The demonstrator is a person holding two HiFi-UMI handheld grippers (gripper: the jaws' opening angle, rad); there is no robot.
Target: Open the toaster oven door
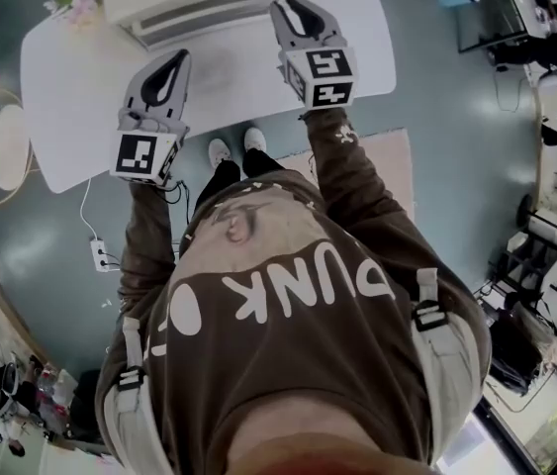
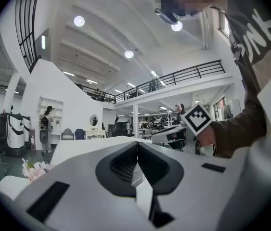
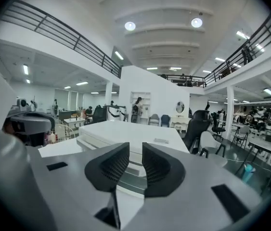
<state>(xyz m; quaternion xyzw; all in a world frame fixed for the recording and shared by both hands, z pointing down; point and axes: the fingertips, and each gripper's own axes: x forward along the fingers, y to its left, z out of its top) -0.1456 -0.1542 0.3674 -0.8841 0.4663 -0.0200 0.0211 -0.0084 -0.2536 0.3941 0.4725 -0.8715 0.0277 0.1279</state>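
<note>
On the far side of the white tabletop (image 1: 70, 107) stands 1 toaster oven (image 1: 194, 3). 2 grippers hang before it: the right gripper (image 1: 289, 10) close to it, jaws slightly parted and empty; the left gripper (image 1: 173, 64) with jaws pressed together on nothing.

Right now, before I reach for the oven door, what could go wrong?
The right claw is only slightly open, so it may not fit around a door handle, which no view shows clearly. The left claw is shut and cannot grip until opened. Pulling could drag the toaster oven across the table.
</note>
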